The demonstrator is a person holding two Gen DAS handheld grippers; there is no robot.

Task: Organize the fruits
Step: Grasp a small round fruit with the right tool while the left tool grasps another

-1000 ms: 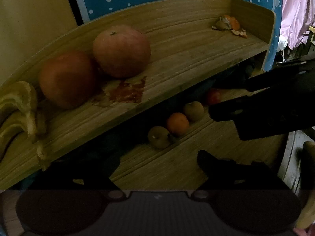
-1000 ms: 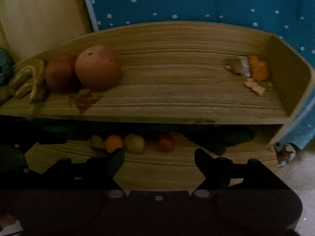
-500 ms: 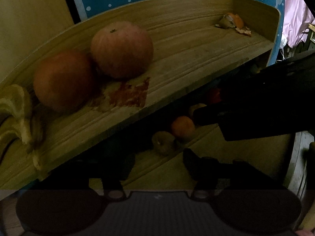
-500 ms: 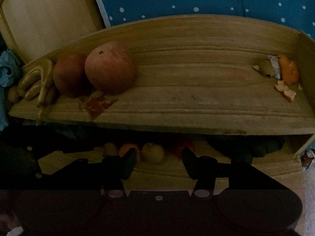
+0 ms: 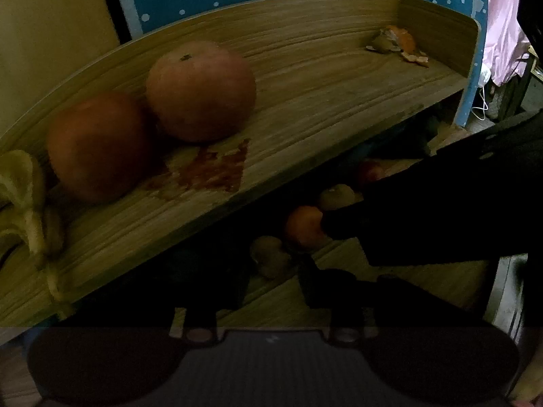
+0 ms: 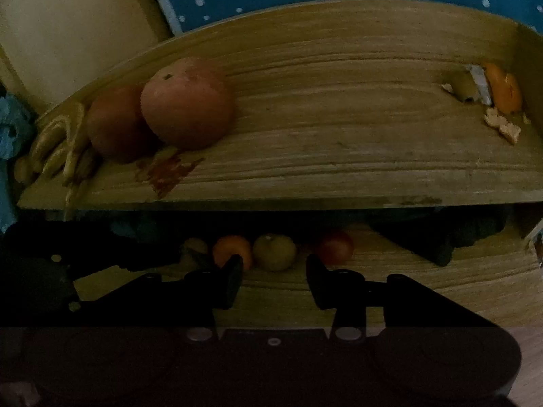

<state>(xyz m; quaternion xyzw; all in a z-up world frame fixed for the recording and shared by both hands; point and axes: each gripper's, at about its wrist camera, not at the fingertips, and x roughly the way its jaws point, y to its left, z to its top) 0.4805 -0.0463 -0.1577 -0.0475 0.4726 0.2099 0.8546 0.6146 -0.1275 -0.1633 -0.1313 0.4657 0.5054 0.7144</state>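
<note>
Left wrist view: two large round reddish fruits (image 5: 200, 90) sit touching at the left of the upper wooden shelf (image 5: 322, 101), yellow banana bunch (image 5: 23, 200) at the far left edge, orange peel scraps (image 5: 395, 44) at the far right corner. On the lower wooden shelf (image 5: 390, 281), a row of small fruits; the left hand-held gripper (image 5: 271, 288) has its jaws apart, near the small brownish-green fruit (image 5: 268, 254). The right hand-held gripper (image 5: 339, 227) crosses in from the right, touching or covering the small orange fruit (image 5: 302, 227). Right wrist view: right gripper jaws apart, lined up on the greenish round fruit (image 6: 274, 251); small red fruit (image 6: 334, 246) just right. Risk: tight dark gap, fingers could knock neighbours rolling, or the two grippers collide.
</note>
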